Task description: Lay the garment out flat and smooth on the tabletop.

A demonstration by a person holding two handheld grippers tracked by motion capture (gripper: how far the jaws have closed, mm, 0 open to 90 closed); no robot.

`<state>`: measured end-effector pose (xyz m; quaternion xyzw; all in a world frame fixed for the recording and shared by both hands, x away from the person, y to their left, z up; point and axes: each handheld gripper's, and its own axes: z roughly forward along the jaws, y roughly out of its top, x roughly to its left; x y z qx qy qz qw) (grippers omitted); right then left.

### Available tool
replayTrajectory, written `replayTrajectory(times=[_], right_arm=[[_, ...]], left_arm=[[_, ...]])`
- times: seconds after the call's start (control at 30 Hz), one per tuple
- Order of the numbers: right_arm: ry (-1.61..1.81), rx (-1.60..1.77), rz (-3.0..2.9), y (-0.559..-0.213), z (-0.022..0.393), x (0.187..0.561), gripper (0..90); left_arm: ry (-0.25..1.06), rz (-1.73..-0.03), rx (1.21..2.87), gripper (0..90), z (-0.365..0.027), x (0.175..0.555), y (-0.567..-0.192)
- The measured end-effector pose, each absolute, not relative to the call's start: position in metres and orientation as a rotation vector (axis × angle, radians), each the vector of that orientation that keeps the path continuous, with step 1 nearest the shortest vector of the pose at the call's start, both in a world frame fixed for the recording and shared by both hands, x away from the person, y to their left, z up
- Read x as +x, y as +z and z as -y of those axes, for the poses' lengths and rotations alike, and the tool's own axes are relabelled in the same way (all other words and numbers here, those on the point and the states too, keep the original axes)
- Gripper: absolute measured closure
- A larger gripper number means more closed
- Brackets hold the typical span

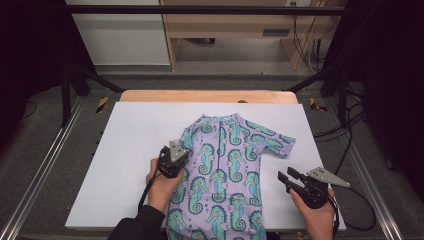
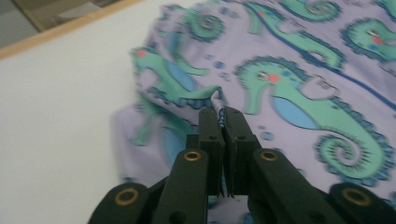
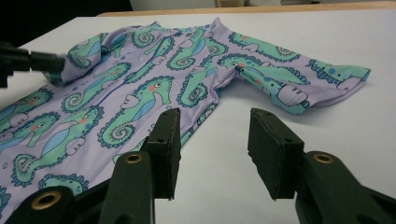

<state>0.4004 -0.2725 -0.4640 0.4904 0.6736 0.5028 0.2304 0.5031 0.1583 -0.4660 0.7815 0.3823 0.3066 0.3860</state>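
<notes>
A: Where's the garment lying?

B: The lilac short-sleeved swimsuit printed with green seahorses [image 1: 222, 170] lies flat on the white-topped desk [image 1: 130, 150], neck toward the far edge and its lower part running off the near edge. A dark blue zip line runs down its middle.

A: And the left gripper [image 1: 176, 150]?

B: It sits over the suit's left side, at the sleeve. In the left gripper view [image 2: 222, 114] its black jaws are pressed together, pinching a small raised fold of the printed fabric between their tips. The cloth around the pinch is rumpled, and the sleeve edge beside it lies on the white surface.

A: The right gripper [image 1: 286, 179]?

B: It's held over bare desk just off the suit's right edge, below the right sleeve [image 1: 280, 142]. In the right gripper view [image 3: 212, 140] its jaws stand spread, with nothing between them; the white surface shows through the gap. The left jaw sits just in front of the suit's side seam; I can't tell whether it touches.

A: Does that view show the other gripper too?

B: Yes, its dark tip shows at the far left, against the bunched sleeve fabric [image 3: 81, 56]. The right sleeve [image 3: 299, 84] lies spread flat beyond the open jaws.

A: What's beyond the desk?

B: A light wooden strip [image 1: 210, 96] along its far edge, then grey floor and black frame bars.
</notes>
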Motion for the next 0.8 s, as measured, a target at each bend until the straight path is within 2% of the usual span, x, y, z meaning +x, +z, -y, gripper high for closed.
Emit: replayTrajectory(times=[0.17, 0.47, 0.57, 0.63, 0.73, 0.8], right_arm=[[1.389, 1.358, -1.864, -0.467, 0.273, 0.401, 54.7], [1.389, 1.343, -1.903, -0.471, 0.268, 0.401, 54.2], [1.401, 1.327, -1.91, -0.473, 0.268, 0.401, 48.5], [1.408, 1.305, -1.91, -0.473, 0.269, 0.401, 40.9], [1.42, 1.273, -1.878, -0.473, 0.27, 0.401, 27.8], [1.42, 1.244, -1.868, -0.472, 0.27, 0.401, 20.8]], left_arm=[[0.816, -1.054, 1.903, 88.5, -0.201, 0.523, -0.452], [0.885, -1.174, 1.846, 87.6, -0.248, 0.55, -0.448], [0.889, -1.212, 1.767, 68.8, -0.259, 0.545, -0.451], [0.899, -1.193, 1.716, 55.7, -0.263, 0.532, -0.45], [0.905, -1.104, 1.649, 36.6, -0.263, 0.498, -0.448], [0.863, -1.042, 1.621, 25.5, -0.263, 0.472, -0.45]])
